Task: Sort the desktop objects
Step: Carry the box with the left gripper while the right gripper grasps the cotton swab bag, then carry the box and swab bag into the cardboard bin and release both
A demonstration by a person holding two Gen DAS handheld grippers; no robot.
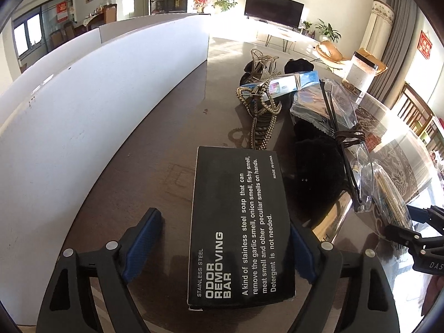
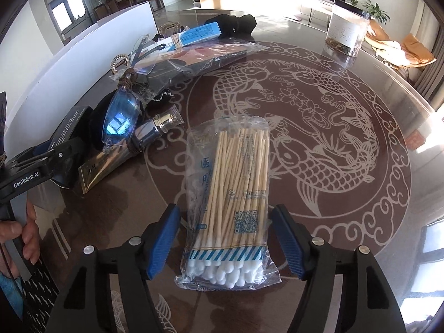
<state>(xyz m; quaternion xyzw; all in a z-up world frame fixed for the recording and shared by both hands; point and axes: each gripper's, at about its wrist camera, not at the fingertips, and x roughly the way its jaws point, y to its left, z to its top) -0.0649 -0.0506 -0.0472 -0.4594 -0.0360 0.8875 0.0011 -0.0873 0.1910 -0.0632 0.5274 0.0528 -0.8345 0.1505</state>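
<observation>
Black soap box (image 1: 238, 224) beside glasses (image 1: 358, 166), perhaps touching beaded jewellery (image 1: 260, 122)

Left wrist view — low, close over box (image 1: 240, 227); right wrist view — close over swabs (image 2: 230, 208); both share table clutter.

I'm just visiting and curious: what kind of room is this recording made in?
Most likely a home living and dining room: a flat television on a low stand, potted plants, and wooden dining chairs beside a glass-topped table.
</observation>
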